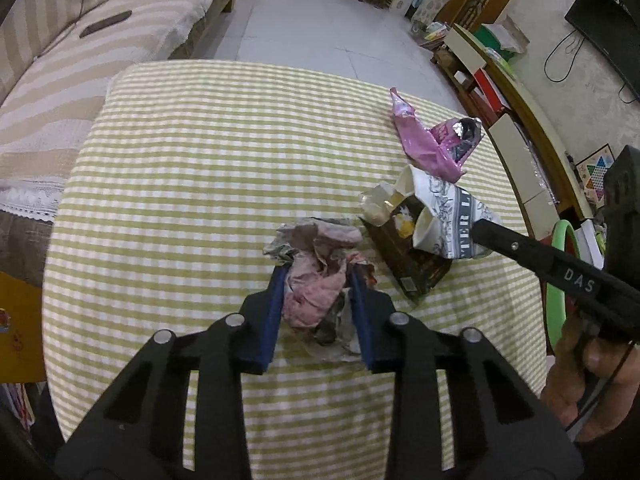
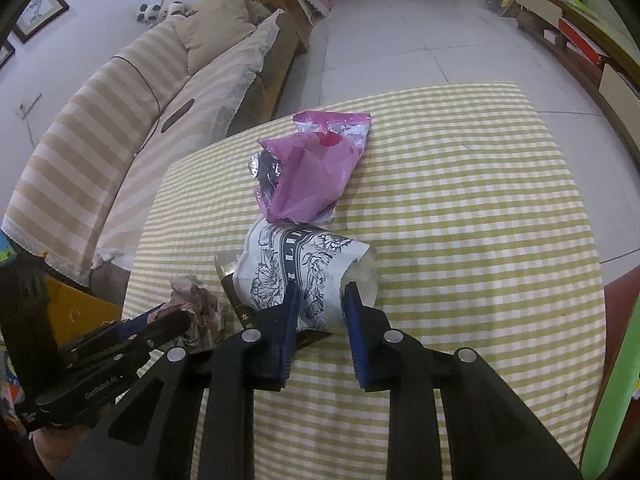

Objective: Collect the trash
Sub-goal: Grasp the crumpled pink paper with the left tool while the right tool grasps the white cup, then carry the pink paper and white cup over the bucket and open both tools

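Note:
A crumpled pinkish paper wad [image 1: 320, 248] lies on the yellow-checked tablecloth [image 1: 200, 160]. My left gripper [image 1: 318, 272] is shut on it, one blue pad pressing each side. Just to its right a squashed paper cup [image 1: 448, 216] with a dark floral print rests on a brown snack packet [image 1: 404, 256]. In the right wrist view my right gripper [image 2: 322, 292] is shut on that cup [image 2: 304, 256], denting its wall. Behind the cup lies a pink foil-lined bag [image 2: 312, 172]. The left gripper [image 2: 168, 316] and the wad [image 2: 200, 304] show at the lower left of that view.
A striped sofa [image 1: 80, 60] runs along the table's left side. A low cabinet [image 1: 520, 120] with a TV stands to the right, and a green hoop [image 1: 560, 280] leans by the table's right edge. A hand [image 1: 592, 380] holds the right gripper. Tiled floor lies beyond.

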The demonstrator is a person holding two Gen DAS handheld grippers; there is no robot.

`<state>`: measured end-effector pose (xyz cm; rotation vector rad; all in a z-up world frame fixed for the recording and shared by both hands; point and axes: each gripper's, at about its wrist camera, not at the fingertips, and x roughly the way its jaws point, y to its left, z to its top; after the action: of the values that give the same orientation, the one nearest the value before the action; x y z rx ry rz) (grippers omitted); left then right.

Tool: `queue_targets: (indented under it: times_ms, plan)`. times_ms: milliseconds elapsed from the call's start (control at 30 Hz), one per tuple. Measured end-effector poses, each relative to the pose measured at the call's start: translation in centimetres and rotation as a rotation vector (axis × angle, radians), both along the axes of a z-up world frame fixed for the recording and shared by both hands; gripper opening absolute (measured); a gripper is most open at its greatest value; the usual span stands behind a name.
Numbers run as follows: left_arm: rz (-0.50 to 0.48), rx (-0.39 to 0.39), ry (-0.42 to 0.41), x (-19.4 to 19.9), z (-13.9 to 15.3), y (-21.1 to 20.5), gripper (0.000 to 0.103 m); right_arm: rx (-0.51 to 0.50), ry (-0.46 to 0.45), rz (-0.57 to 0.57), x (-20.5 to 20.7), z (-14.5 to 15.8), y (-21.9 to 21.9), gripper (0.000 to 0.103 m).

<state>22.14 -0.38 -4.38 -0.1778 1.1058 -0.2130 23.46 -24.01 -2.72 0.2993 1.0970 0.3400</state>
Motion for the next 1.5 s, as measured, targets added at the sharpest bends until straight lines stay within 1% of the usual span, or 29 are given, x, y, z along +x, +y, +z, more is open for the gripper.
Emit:
queue_targets:
  times_ms: [200, 400, 567, 767, 967, 1167, 1500]
  plan:
    - [0.014, 0.003, -0.028, -1.8, 1.8, 0.7, 0.031, 0.01, -0.032, -0.006, -1.3, 2.1, -0.6, 0.021]
    - [0.019, 0.005, -0.052, -3.0, 3.5, 0.2, 0.031, 0.012, -0.061, 0.0, -3.0, 3.8, -0.8, 0.021]
    - [0.022, 0.009, -0.084, -4.7, 5.2, 0.1, 0.031, 0.016, -0.099, 0.004, -5.3, 5.6, -1.3, 0.021]
    - [0.017, 0.005, -0.123, -6.3, 7.3, 0.0, 0.031, 0.003, -0.141, -0.015, -8.3, 7.4, -3.0, 0.021]
    - [-0.009, 0.008, -0.157, -7.4, 9.0, -1.3, 0.031, 0.001, -0.169, -0.045, -10.0, 9.1, -4.7, 0.021]
    - [-0.045, -0.005, -0.184, -8.3, 10.8, -3.0, 0.031, -0.01, -0.187, -0.078, -11.7, 10.3, -6.5, 0.021]
    - [-0.109, -0.024, -0.207, -8.5, 12.1, -6.6, 0.031, -0.022, -0.203, -0.148, -14.5, 11.8, -10.7, 0.021]
